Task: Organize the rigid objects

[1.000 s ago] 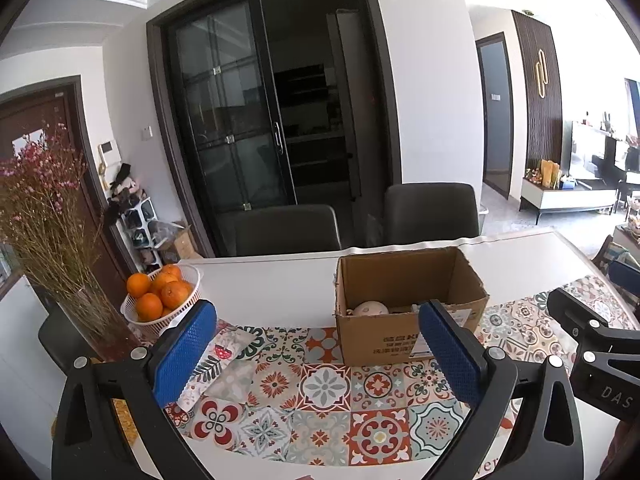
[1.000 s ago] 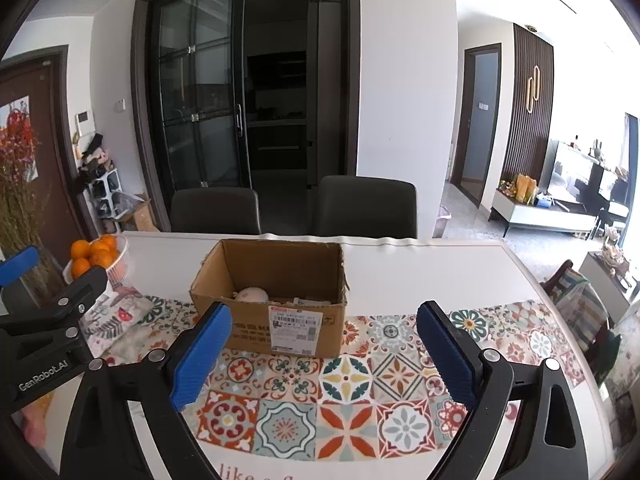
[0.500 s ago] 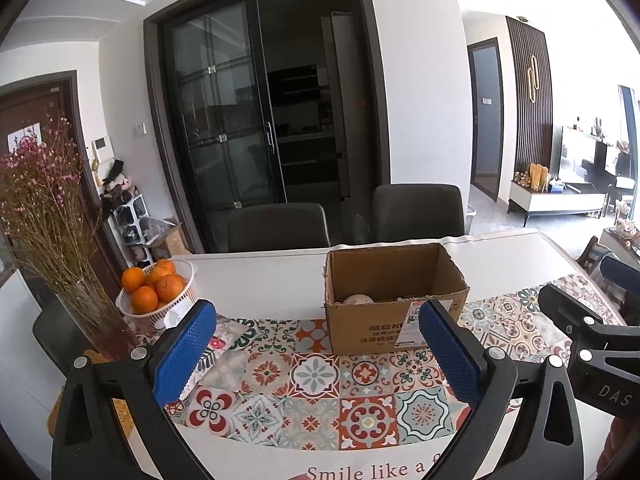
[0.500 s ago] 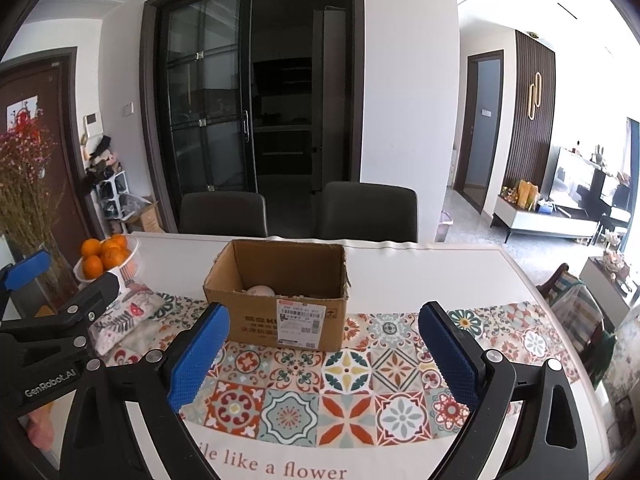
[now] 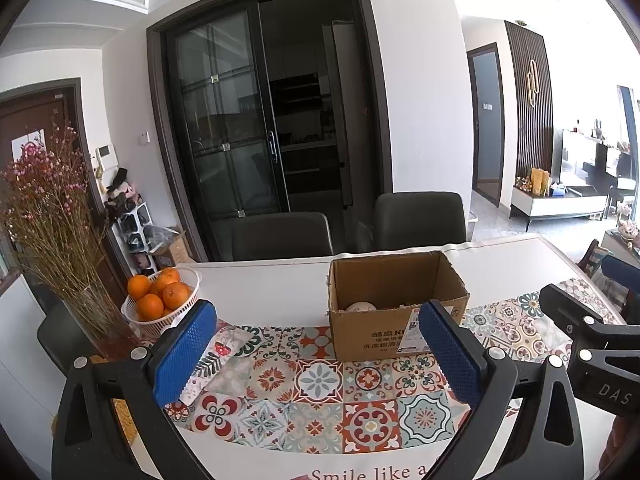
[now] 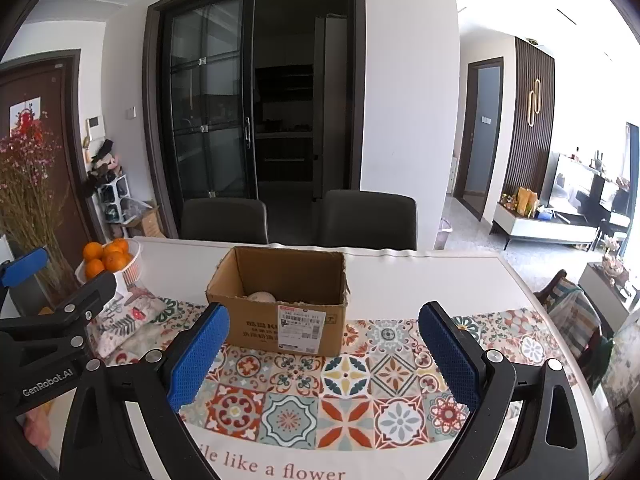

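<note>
An open cardboard box (image 5: 396, 312) stands on the patterned table runner (image 5: 320, 400); it also shows in the right wrist view (image 6: 280, 312). A pale round object (image 5: 360, 306) lies inside it, also seen in the right wrist view (image 6: 262, 297). My left gripper (image 5: 316, 356) is open and empty, held back from the box above the runner. My right gripper (image 6: 324, 356) is open and empty, also back from the box. Each gripper shows at the edge of the other's view.
A white basket of oranges (image 5: 162, 300) and a vase of dried flowers (image 5: 60, 248) stand at the table's left end. A folded patterned cloth (image 6: 124, 320) lies beside the basket. Two dark chairs (image 6: 296, 218) stand behind the table.
Both grippers have drawn back and up from the box, so it looks smaller and farther and the runner's printed text has come into view. Both stayed open.
</note>
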{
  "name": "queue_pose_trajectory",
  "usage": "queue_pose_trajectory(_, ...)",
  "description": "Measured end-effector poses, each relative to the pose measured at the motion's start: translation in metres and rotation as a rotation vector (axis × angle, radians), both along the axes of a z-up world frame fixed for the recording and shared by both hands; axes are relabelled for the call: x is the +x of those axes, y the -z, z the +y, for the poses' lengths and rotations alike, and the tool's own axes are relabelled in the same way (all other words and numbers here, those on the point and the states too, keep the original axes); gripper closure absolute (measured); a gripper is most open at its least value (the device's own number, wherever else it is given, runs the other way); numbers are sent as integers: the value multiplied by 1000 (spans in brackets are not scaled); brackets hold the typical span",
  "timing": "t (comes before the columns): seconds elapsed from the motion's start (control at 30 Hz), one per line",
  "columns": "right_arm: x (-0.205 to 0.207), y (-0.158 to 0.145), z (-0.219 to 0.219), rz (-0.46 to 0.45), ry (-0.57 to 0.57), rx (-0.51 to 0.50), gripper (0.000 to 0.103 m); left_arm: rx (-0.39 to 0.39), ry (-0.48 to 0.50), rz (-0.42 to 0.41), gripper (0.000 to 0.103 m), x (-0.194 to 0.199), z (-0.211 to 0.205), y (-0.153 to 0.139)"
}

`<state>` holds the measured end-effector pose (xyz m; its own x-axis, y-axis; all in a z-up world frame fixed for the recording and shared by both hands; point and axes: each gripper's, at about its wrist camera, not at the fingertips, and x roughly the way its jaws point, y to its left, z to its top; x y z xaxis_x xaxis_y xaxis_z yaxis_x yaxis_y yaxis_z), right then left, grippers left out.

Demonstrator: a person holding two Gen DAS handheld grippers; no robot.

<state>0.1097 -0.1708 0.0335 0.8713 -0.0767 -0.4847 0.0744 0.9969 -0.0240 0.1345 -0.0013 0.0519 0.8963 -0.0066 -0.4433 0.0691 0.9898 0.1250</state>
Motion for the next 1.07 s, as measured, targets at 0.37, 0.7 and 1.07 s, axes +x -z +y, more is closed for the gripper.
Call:
queue_pose_trajectory(0.37, 0, 0, 1, -2, 1, 1, 7, 0, 1, -4, 0, -3, -1, -1)
queue_pose_trajectory(0.7, -1, -1, 1, -5, -1, 2, 7, 2, 2, -7, 0, -3, -2, -2)
queue_pose_trajectory(1.07, -2, -1, 1, -3, 0, 4, 7, 1, 4, -4, 0, -3, -2, -2)
